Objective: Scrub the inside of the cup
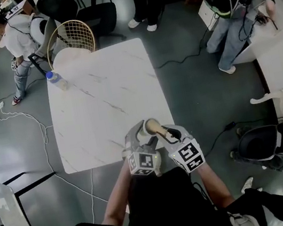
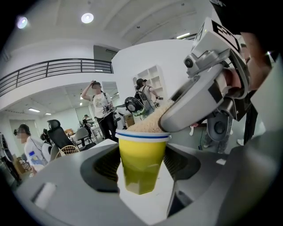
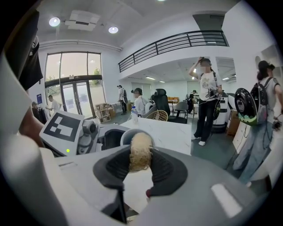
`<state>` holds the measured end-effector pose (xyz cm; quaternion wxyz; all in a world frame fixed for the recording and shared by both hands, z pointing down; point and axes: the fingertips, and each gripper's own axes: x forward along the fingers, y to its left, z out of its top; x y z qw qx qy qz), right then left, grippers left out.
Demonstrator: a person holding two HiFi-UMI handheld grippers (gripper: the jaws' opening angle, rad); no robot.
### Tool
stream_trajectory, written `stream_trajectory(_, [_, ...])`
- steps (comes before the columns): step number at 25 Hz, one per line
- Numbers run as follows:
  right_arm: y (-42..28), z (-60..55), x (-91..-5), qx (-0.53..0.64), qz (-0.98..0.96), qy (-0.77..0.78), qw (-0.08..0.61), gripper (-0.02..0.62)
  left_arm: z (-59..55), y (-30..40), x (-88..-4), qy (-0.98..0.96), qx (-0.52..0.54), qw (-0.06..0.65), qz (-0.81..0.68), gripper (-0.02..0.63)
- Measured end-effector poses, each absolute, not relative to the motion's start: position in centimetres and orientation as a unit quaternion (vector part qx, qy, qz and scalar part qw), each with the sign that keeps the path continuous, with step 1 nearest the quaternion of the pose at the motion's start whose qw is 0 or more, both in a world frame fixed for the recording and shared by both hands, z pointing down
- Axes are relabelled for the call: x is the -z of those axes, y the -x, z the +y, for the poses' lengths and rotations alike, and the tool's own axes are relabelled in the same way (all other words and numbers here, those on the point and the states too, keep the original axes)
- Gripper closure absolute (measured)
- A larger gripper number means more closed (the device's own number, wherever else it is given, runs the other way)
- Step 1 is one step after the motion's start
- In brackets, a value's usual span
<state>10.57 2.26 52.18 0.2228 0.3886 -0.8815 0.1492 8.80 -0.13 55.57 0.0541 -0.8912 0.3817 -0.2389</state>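
Observation:
A yellow cup (image 2: 142, 165) with a white rim and a blue stripe stands upright between the jaws of my left gripper (image 2: 142, 176), which is shut on its sides. My right gripper (image 3: 140, 170) is shut on a beige fibrous scrubber (image 3: 140, 154). It comes in from the upper right in the left gripper view, and the scrubber (image 2: 152, 122) rests in the cup's mouth. In the head view both grippers, left (image 1: 136, 137) and right (image 1: 166, 134), meet over the near edge of the white marble table (image 1: 101, 100), with the scrubber (image 1: 153, 126) between them. The cup's inside is hidden.
A clear water bottle (image 1: 57, 80) stands near the table's far left corner. A wicker chair (image 1: 70, 37) sits behind that corner. Several people stand around the room, and cables (image 1: 35, 123) run over the floor at the left.

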Motion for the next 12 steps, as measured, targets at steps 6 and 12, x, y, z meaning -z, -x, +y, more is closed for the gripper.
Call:
stream_trajectory(6, [-10.2,3.0,-53.1,-0.154,-0.883,-0.377,0.235,0.486,0.7,-8.7,-56.3,0.888,0.26,0.087,0.369,0.295])
stream_trajectory(12, [-9.2,4.0,-53.0,-0.151,-0.886,-0.371,0.234,0.486,1.6,-8.3,-56.5,0.889,0.261,0.097,0.362,0.298])
